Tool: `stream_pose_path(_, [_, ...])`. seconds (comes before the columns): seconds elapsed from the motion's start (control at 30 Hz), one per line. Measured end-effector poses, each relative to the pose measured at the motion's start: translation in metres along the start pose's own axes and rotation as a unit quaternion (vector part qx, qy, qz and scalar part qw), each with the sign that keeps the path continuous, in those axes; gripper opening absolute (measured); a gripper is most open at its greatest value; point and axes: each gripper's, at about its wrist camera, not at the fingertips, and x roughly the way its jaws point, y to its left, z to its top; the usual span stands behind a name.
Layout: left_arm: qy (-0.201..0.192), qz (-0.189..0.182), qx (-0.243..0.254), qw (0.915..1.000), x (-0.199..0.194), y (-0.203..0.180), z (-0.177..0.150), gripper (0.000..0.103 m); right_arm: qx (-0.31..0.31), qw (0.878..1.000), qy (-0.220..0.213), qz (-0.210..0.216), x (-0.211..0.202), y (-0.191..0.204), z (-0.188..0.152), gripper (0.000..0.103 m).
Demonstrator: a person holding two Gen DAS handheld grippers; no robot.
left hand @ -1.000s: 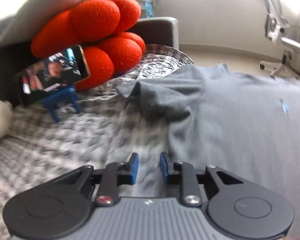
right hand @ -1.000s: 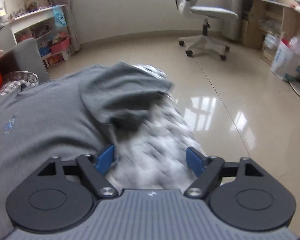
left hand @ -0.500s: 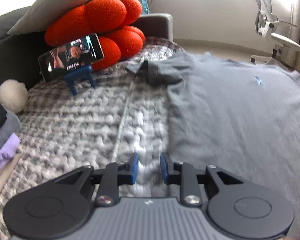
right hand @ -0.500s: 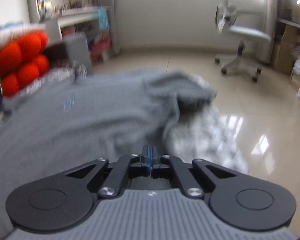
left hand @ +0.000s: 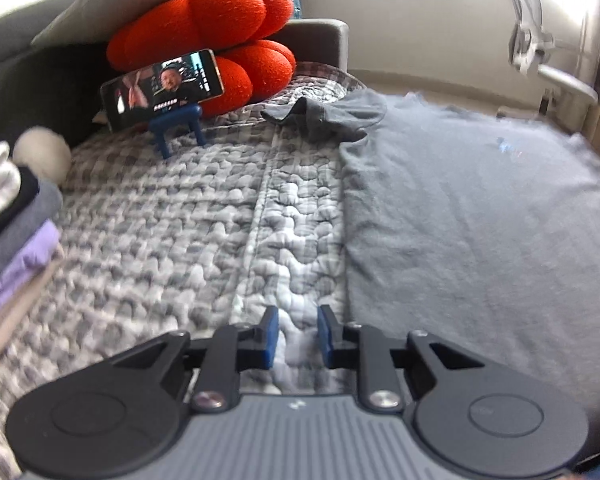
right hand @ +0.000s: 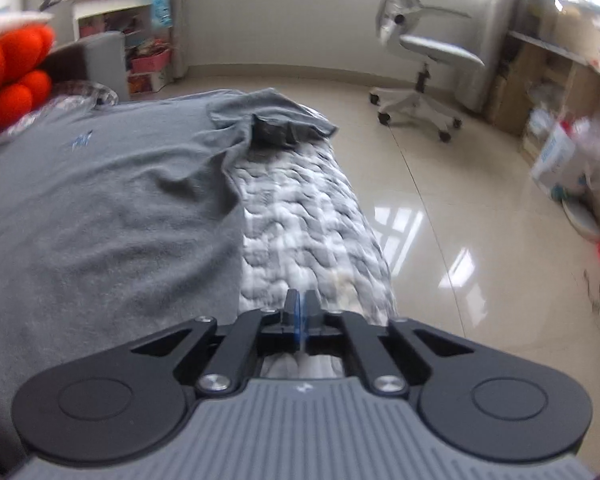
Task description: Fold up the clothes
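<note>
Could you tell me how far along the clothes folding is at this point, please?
Done: a stack of folded clothes sits at the left of the quilt. In hand: nothing; the left tongs are open over the quilt and the right tongs are shut on nothing, beside the shirt's edge. Left: the grey T-shirt lies flat and unfolded, with both sleeves rumpled.

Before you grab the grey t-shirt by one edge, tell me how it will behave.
The grey t-shirt is probably floppy: it lies flat with soft wrinkles and a crumpled sleeve. Lifted by one edge, it would likely drape and sag. It may drag rather than slide on the textured quilted blanket.
</note>
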Motion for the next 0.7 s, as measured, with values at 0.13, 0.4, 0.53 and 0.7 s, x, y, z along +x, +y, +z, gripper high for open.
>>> stream_pose_path(0.13, [-0.002,-0.029,-0.018,0.9994,-0.009,0.003,-0.004,0.018,0.027,0.999,-0.017,0.037,-0.003,0.003,0.003,0.013])
stream_pose_path(0.4, [0.003,-0.057,-0.016,0.9983,-0.006,-0.008,-0.004,0.018,0.019,0.995,-0.024,0.1,0.045,0.033,0.051,0.014])
stream_pose_path(0.53, [0.004,-0.058,-0.008,0.9983,-0.003,-0.007,-0.007,0.018,0.024,0.993,-0.016,0.115,0.085,0.038,0.076,0.004])
stream_pose_path(0.7, [0.006,-0.058,0.003,0.9983,0.0,-0.005,-0.01,0.018,0.088,0.993,-0.027,0.079,0.095,0.01,0.079,0.0])
